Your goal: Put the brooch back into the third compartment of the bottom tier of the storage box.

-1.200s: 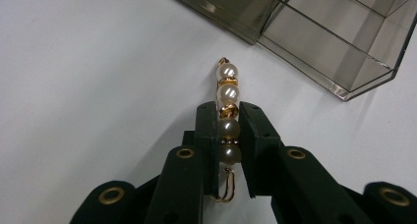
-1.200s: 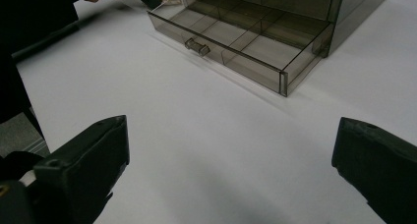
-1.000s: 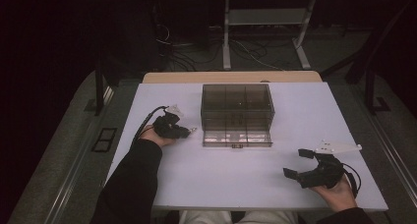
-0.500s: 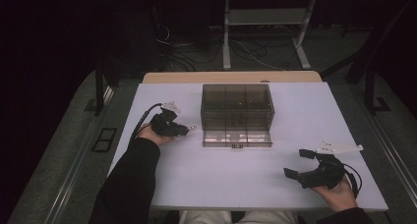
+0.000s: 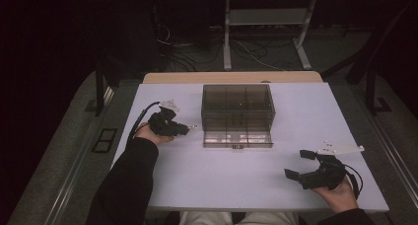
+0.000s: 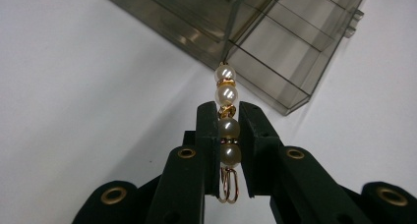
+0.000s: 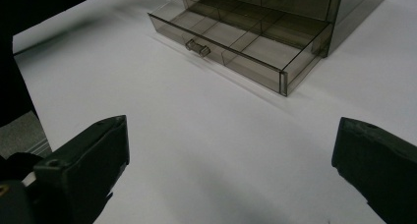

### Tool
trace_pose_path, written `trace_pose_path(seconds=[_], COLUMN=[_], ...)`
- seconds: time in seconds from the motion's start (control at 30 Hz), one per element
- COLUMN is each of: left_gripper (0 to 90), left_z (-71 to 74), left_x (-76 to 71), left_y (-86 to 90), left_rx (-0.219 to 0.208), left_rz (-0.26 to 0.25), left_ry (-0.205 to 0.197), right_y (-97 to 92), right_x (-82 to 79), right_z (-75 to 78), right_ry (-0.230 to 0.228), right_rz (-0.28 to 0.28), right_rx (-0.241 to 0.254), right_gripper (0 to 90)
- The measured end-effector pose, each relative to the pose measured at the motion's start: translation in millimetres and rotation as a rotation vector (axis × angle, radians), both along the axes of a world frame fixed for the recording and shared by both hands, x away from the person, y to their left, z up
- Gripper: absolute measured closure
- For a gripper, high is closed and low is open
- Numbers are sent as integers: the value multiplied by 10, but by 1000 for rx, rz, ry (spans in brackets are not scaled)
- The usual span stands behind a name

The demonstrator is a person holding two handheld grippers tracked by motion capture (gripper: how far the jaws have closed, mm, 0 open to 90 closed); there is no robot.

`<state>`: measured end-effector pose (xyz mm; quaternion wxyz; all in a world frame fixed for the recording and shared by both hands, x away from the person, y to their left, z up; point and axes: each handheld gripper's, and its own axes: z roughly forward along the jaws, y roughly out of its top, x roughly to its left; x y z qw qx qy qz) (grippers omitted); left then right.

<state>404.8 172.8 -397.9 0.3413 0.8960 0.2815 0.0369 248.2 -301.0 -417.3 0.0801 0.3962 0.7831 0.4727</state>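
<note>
**Pearl piece in hand, drawer open and waiting**

My left gripper (image 6: 228, 135) is clamped on a short pearl earring (image 6: 226, 126): four glossy cream beads strung in a line, thin gold spacers between them, and a gold wire loop at the near end. The two lower beads sit between the pads; the other two poke out past the fingertips. In the high view that gripper (image 5: 190, 128) hangs just left of the organizer box (image 5: 237, 102), level with its front.

The box is smoky, see-through plastic, square-edged, with thin partition walls inside. Its bottom drawer (image 7: 236, 44) is pulled out toward me, split into shallow compartments, with a small clear bar handle at the front. I can't make out anything lying in those compartments.

My right gripper (image 5: 301, 165) rests well in front of the box and off to its right, jaws spread wide, with nothing between them but bare white matte tabletop (image 5: 236, 180).

As I judge it, the pickup is done and the drawer is ready; what's left is carrying the earring over the drawer, releasing it into a compartment, and probably pushing the drawer shut.
</note>
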Motion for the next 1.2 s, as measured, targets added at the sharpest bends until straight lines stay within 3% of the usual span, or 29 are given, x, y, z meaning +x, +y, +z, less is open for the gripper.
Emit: trace_pose_path(seconds=[0.3,0.67,1.2], left_gripper=[787,787,787], left_z=[144,285,408], left_x=[-87,-135,-142], left_y=[-61,-159,-469], left_rx=[-15,-37,-52], left_rz=[-19,-78,-164], left_ry=[-13,-46,-48], right_y=[-1,-2,-2], right_x=[-4,-6,-5], right_z=[3,8,10], right_ry=[1,-5,-6], right_rz=[0,3,3], right_rx=[3,5,7], right_gripper=[3,3,3])
